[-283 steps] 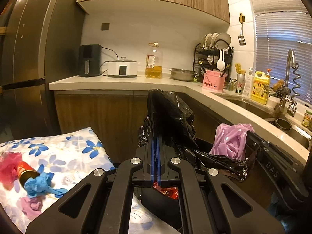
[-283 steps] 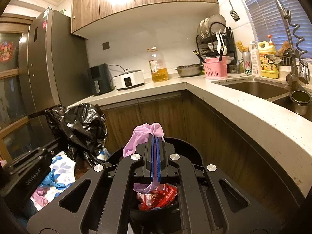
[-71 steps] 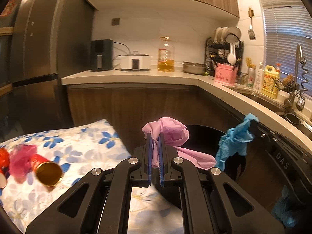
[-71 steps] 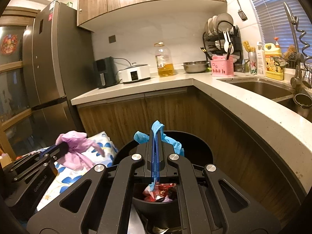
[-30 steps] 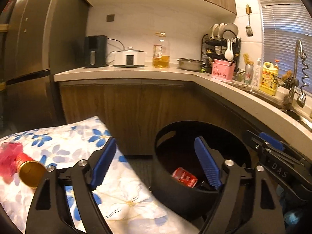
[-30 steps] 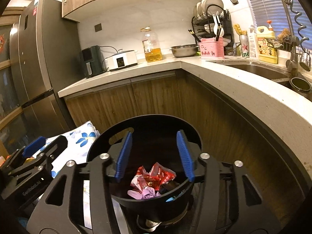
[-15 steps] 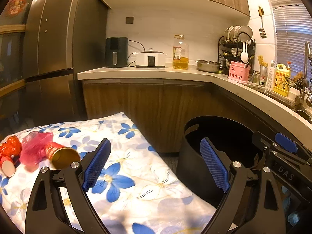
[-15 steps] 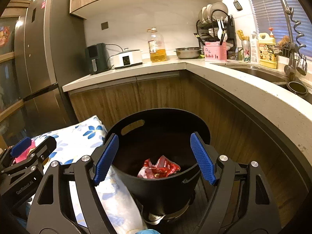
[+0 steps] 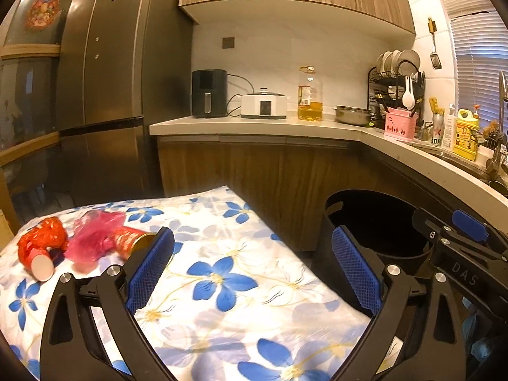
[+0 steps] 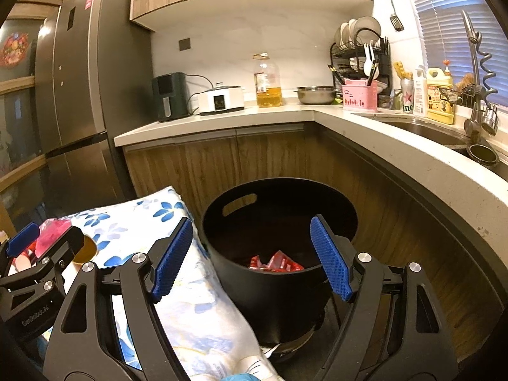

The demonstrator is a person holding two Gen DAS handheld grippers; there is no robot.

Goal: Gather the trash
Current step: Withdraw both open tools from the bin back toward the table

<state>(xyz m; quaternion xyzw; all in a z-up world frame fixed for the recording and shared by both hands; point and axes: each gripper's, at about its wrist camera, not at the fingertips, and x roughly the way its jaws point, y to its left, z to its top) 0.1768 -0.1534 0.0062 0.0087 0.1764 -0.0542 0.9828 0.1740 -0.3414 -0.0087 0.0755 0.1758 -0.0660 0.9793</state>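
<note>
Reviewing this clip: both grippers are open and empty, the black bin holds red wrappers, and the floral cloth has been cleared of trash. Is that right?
Not quite. The floral cloth is not cleared: the left wrist view shows a red can, pink plastic and a red wrapper on it. Left gripper and right gripper are open, empty; black bin holds red wrappers.
</note>
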